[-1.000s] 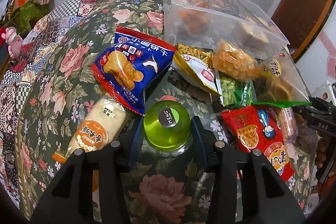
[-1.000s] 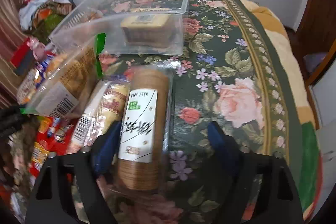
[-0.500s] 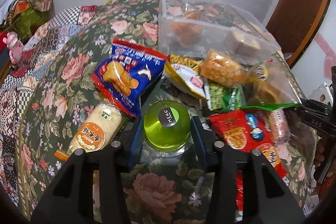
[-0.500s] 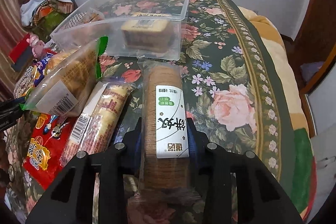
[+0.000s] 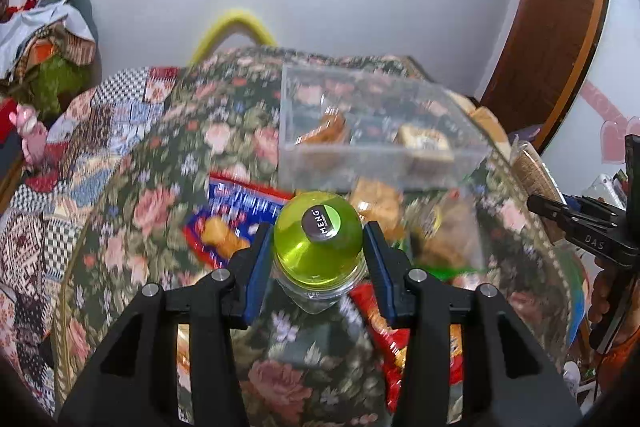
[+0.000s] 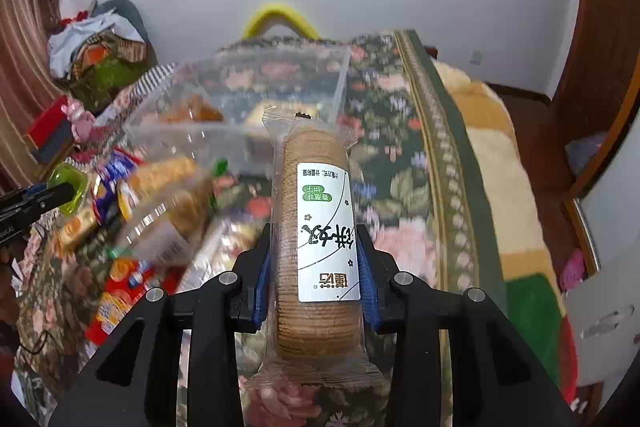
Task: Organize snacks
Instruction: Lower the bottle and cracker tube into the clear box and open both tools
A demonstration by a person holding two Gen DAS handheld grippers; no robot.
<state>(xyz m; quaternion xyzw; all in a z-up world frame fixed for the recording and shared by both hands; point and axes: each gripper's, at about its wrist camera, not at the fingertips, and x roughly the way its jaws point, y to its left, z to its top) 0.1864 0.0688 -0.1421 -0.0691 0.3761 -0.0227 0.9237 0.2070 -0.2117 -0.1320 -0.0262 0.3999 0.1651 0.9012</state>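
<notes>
My left gripper [image 5: 318, 251] is shut on a green jelly cup [image 5: 318, 241] with a dark "MENG" sticker and holds it above the floral cloth. My right gripper [image 6: 316, 259] is shut on a clear sleeve of round brown biscuits [image 6: 316, 219] with a white label, raised off the cloth. Ahead of both stands a clear plastic box [image 5: 376, 131], which also shows in the right wrist view [image 6: 240, 107], with a wrapped cake and an orange snack inside. A blue snack bag [image 5: 236, 215] and a red snack bag [image 5: 384, 323] lie below the cup.
Several more snack packs [image 6: 160, 195] lie in a heap left of the biscuit sleeve. The floral cloth [image 6: 404, 155] ends at a bordered edge on the right. A yellow chair back [image 5: 236, 27] stands behind the table. Clothes [image 5: 44, 43] are piled at the far left.
Both grippers have lifted with their loads and the view tilts up toward the wall. The right gripper closed on the biscuit sleeve between the earliest frame and half a second ago.
</notes>
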